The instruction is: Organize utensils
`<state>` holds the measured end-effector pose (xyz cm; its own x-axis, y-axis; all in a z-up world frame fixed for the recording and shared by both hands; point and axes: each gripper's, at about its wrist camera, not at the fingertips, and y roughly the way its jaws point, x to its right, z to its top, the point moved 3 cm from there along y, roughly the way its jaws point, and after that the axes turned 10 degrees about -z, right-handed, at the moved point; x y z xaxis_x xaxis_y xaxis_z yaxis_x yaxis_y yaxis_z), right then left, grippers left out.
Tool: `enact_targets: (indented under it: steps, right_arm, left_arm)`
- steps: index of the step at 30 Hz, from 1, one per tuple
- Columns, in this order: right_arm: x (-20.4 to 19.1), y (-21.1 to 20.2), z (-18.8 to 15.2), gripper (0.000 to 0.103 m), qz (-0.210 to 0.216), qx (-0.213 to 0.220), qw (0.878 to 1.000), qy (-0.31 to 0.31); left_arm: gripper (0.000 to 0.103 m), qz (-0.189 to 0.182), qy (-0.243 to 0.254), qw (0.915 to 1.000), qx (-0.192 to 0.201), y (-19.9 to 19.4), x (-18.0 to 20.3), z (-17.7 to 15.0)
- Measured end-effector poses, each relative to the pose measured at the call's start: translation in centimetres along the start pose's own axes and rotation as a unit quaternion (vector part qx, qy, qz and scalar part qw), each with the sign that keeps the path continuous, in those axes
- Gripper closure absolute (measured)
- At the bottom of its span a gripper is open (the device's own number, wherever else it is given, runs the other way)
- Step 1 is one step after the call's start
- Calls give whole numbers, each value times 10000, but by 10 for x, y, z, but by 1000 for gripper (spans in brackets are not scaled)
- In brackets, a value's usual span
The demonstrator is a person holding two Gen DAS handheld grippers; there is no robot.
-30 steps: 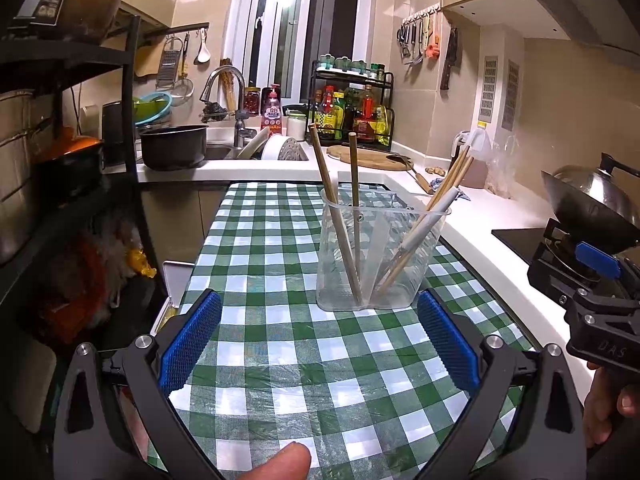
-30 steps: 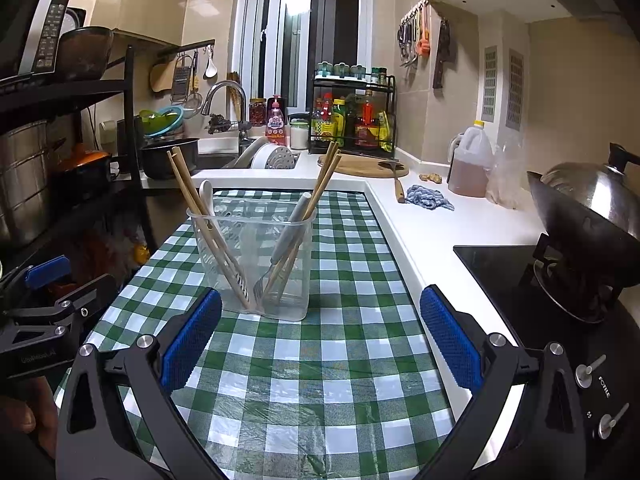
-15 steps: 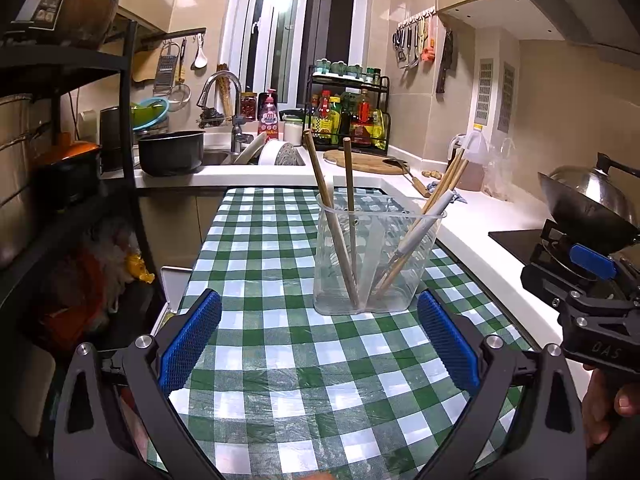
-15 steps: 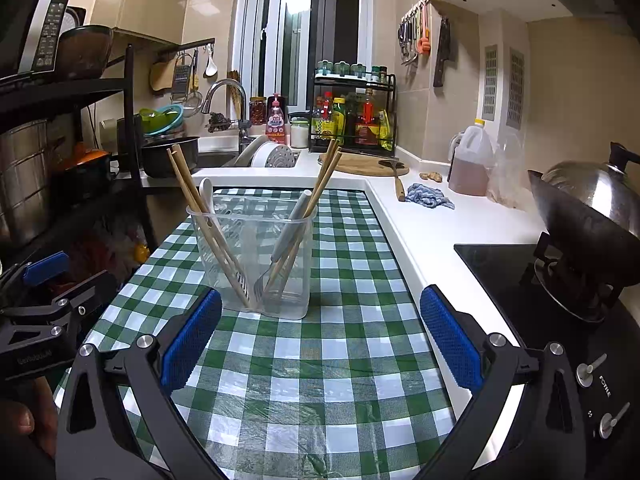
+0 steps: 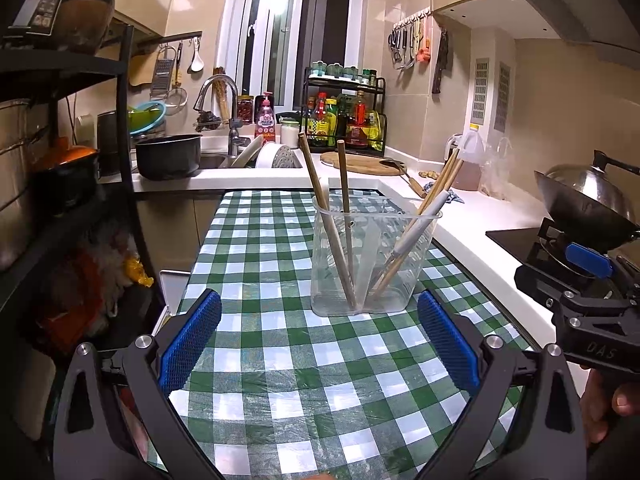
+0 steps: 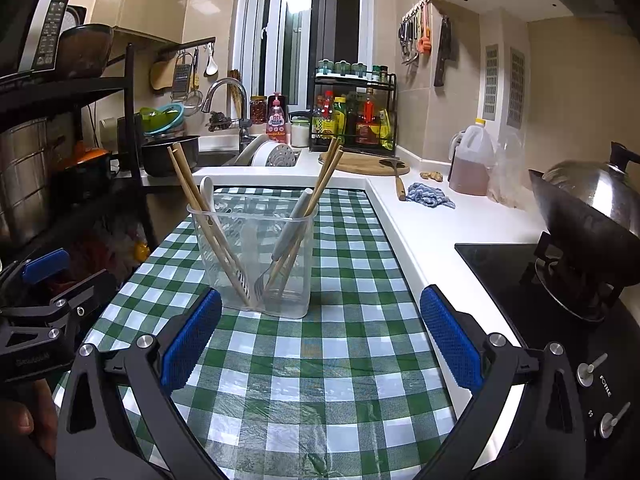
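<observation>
A clear plastic utensil holder [image 5: 372, 256] stands upright on the green checked tablecloth [image 5: 280, 340]; it also shows in the right wrist view [image 6: 256, 256]. Wooden chopsticks [image 5: 326, 216] lean in its left compartment, and more chopsticks with a grey-handled fork [image 6: 290, 224] lean in the right one. A white spoon [image 6: 207, 192] stands behind. My left gripper [image 5: 318, 340] is open and empty, short of the holder. My right gripper [image 6: 320, 336] is open and empty, just right of the holder.
A white counter [image 6: 432, 232] runs along the right with a blue cloth [image 6: 430, 196], an oil jug [image 6: 472, 160] and a wok [image 6: 592, 216] on the hob. A sink [image 5: 224, 160], a black pot [image 5: 168, 156] and a spice rack [image 5: 344, 120] stand behind. Black shelving [image 5: 64, 160] is on the left.
Both grippers have stayed open and nearly still. The left view has tilted up slightly, so the holder sits a little lower in it.
</observation>
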<state>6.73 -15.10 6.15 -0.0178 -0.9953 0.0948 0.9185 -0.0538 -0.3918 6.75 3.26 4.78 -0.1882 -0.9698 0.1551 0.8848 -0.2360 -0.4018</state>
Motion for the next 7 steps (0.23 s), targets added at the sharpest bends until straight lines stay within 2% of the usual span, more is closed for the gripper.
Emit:
enact_targets:
  steps: [7]
  right_arm:
    - [0,0,0,5,1,-1,10000,-6]
  left_arm:
    - [8,24,-27,10000,-52,1,0,0]
